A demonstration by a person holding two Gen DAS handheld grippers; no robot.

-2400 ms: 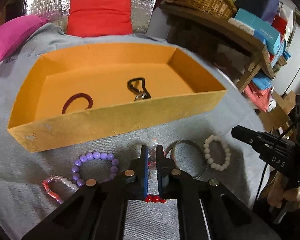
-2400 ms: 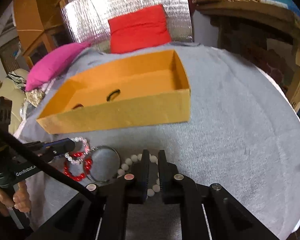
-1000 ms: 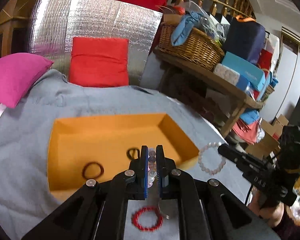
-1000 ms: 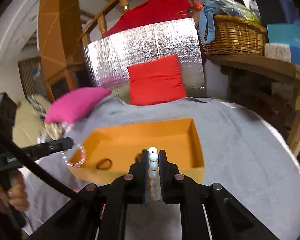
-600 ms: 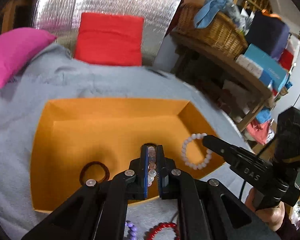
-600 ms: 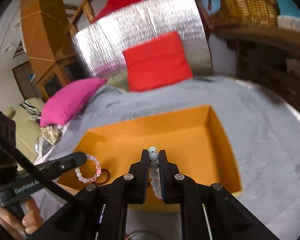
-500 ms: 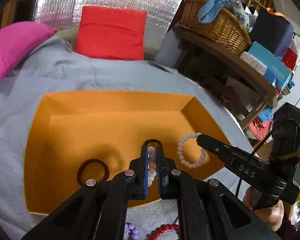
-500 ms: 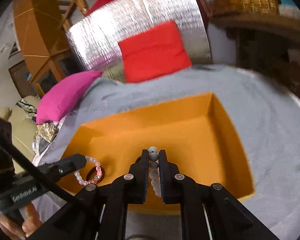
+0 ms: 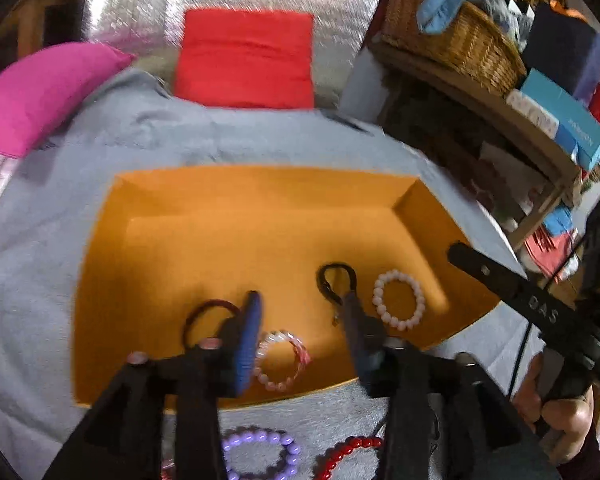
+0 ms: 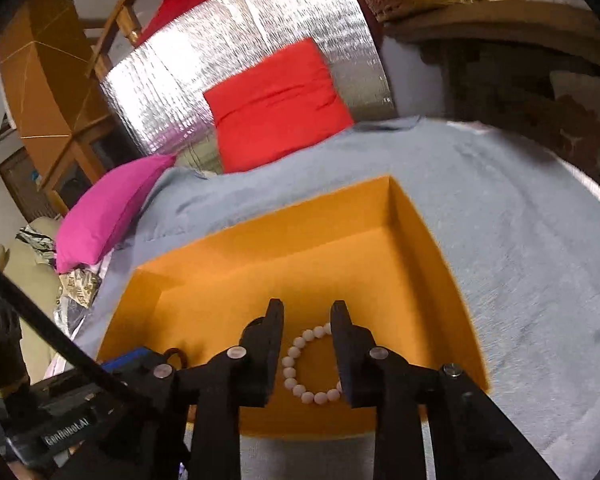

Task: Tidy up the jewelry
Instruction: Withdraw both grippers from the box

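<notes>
Orange box (image 9: 260, 200): shallow, open-topped, set on a grey cloth (image 9: 40, 248). Contents, lying flat on its floor:
- white bead bracelet (image 9: 399, 299), a round ring of pale beads, near the right wall; in the right wrist view (image 10: 308, 364) it lies between the right fingers, untouched.
- pink-and-clear bead bracelet (image 9: 282, 360), near the front wall, just beside the left blue pad.
- dark red hair tie (image 9: 204, 316), left of it.
- black cord loop (image 9: 336, 280) with a small metal clasp, between the two bracelets.

Outside, on the cloth by the front wall: purple bead bracelet (image 9: 260, 456) and red bead bracelet (image 9: 348, 456).

Left hand-held gripper (image 9: 300, 312): angled down over the box, jaws just parted, gripping nothing.

Right hand-held gripper (image 10: 306, 312): angled down likewise, jaws just parted, empty; the person's hand (image 9: 556, 408) grips its handle.
</notes>
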